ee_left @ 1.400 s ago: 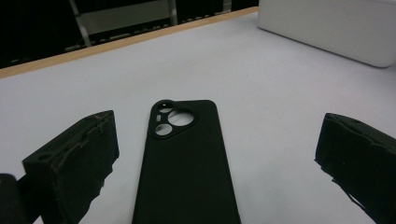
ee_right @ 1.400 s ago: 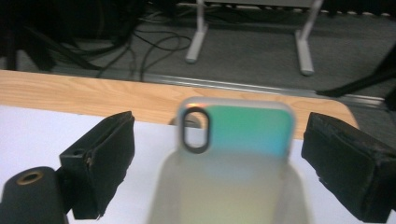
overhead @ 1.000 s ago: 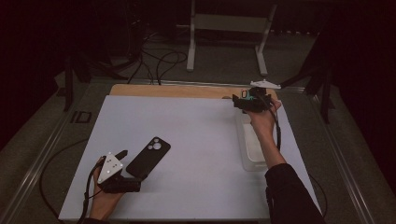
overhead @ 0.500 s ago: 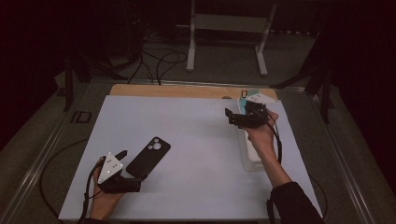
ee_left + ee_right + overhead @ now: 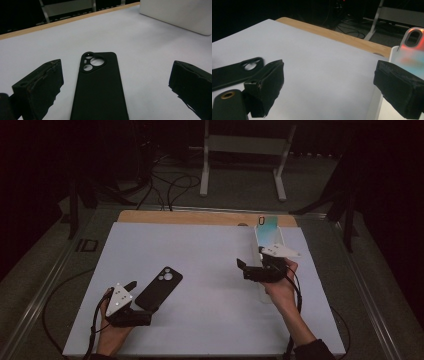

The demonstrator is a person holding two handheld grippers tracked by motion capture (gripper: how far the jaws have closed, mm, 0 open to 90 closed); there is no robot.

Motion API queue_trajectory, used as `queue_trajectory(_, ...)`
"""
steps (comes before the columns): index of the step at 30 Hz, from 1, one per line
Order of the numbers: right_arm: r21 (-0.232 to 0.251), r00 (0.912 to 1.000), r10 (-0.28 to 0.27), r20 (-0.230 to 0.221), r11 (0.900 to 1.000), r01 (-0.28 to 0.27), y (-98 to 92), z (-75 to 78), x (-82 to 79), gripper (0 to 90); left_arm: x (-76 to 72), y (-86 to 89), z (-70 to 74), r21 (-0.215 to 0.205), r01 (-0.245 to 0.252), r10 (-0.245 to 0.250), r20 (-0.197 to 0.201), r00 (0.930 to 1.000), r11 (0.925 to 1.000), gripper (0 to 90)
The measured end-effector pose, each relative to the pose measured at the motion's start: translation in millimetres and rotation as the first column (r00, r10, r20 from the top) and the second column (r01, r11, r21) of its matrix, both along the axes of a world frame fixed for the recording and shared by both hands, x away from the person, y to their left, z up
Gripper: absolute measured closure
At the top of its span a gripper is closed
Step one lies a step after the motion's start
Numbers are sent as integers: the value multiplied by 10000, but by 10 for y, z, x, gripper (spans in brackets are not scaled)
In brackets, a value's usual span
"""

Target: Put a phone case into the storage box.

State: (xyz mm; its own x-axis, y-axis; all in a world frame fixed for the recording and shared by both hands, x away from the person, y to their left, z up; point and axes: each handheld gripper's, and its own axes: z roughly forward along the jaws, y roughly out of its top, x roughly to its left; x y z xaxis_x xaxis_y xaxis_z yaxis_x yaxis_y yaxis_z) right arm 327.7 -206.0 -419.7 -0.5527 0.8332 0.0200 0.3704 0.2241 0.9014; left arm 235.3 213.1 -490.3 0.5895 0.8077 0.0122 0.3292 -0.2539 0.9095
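While resting at the near left edge of the white sheet [image 5: 200, 270], left gripper [image 5: 131, 292] with jaws spread wide, nothing between them. Just ahead, flat on the sheet, black phone case [image 5: 100, 85], back side up: matte, rounded corners, a rounded camera cut-out with circular holes at its far end. Near end of the case between the two black pads, touching neither, as seen in the left gripper view.

Farther right, right gripper [image 5: 248, 268] held above the sheet in the right hand [image 5: 280, 287], jaws also wide apart and empty, turned toward the left. Just behind it, a white tray [image 5: 267, 237], long and narrow, near the right edge of the sheet. Leaning at its far end, a second phone case [image 5: 267, 225], pale blue-green with an oval hole at the top; blurred in the right gripper view.

Beyond the sheet, a strip of wooden table [image 5: 200, 217]. Farther still, dark floor with cables [image 5: 165, 185] and a white metal stand [image 5: 245, 150].
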Motion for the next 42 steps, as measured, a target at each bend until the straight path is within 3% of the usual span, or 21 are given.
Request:
queue_trajectory(6,-15,9987,217,468,9998,-217,-66,-62,-263,94,-3,-2,1,-39,12,-12,-18,10000,10000,3)
queue_trajectory(21,515,9966,229,794,9983,-271,-408,-380,-649,94,14,-17,-13,-1,-14,14,-198,9998,10000,3)
queue_trajectory(25,703,9973,66,735,9975,-118,-476,-473,-709,94,22,-17,-18,-22,-45,44,-265,9996,10000,3)
queue_trajectory(33,743,9965,55,829,9972,-117,-512,-515,-753,94,43,-8,-21,57,-129,131,-455,9989,9999,3)
queue_trajectory(42,775,9970,-20,768,9970,-39,-527,-529,-736,94,171,24,34,148,-370,386,-1315,9906,9992,3)
